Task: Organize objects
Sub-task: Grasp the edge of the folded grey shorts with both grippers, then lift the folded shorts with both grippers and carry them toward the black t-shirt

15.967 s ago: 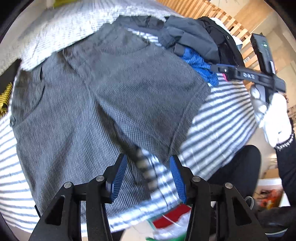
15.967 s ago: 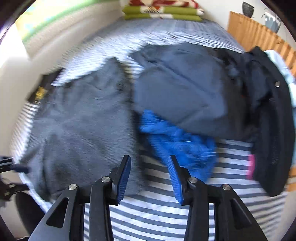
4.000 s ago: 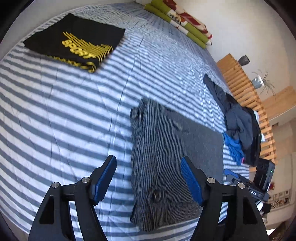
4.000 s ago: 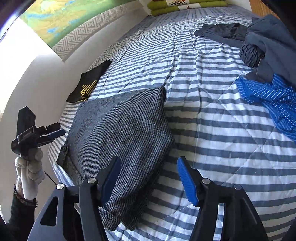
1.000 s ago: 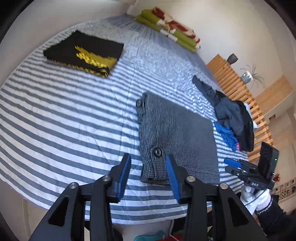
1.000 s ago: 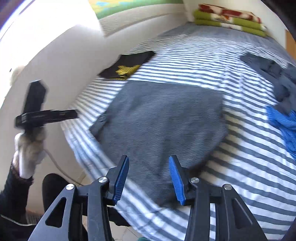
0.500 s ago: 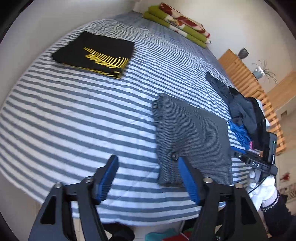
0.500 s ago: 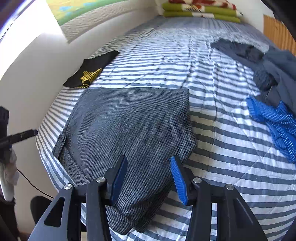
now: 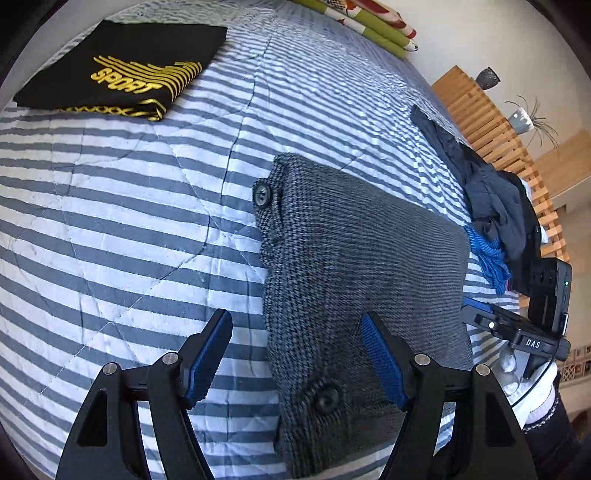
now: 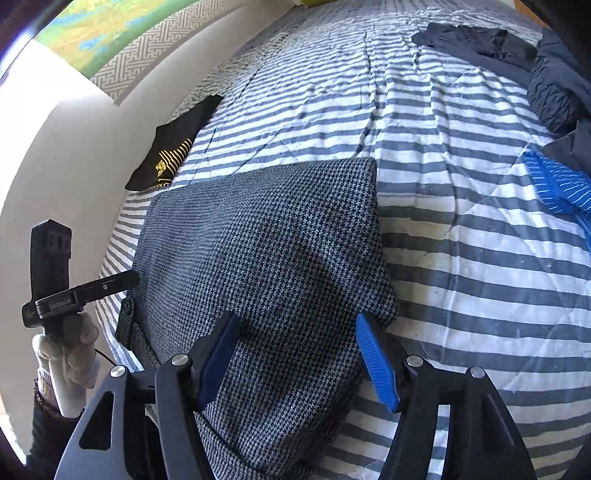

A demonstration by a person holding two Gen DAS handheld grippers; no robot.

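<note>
A folded grey houndstooth garment (image 9: 362, 266) with dark buttons lies flat on the striped bed (image 9: 110, 229); it also shows in the right wrist view (image 10: 266, 258). My left gripper (image 9: 297, 350) is open over the garment's buttoned left edge near the bed's front. My right gripper (image 10: 297, 354) is open over the garment's near right corner. Each gripper shows in the other's view, the right one (image 9: 517, 328) and the left one (image 10: 74, 291). Whether the fingers touch the cloth I cannot tell.
A folded black shirt with yellow print (image 9: 122, 70) lies at the far left of the bed. A heap of dark clothes (image 9: 495, 206) with a blue striped piece (image 10: 557, 181) lies at the right by a wooden slatted frame (image 9: 491, 122). Folded blankets (image 9: 369, 22) lie at the head.
Both grippers have dropped closer to the grey garment and both have opened wider. The garment has not moved.
</note>
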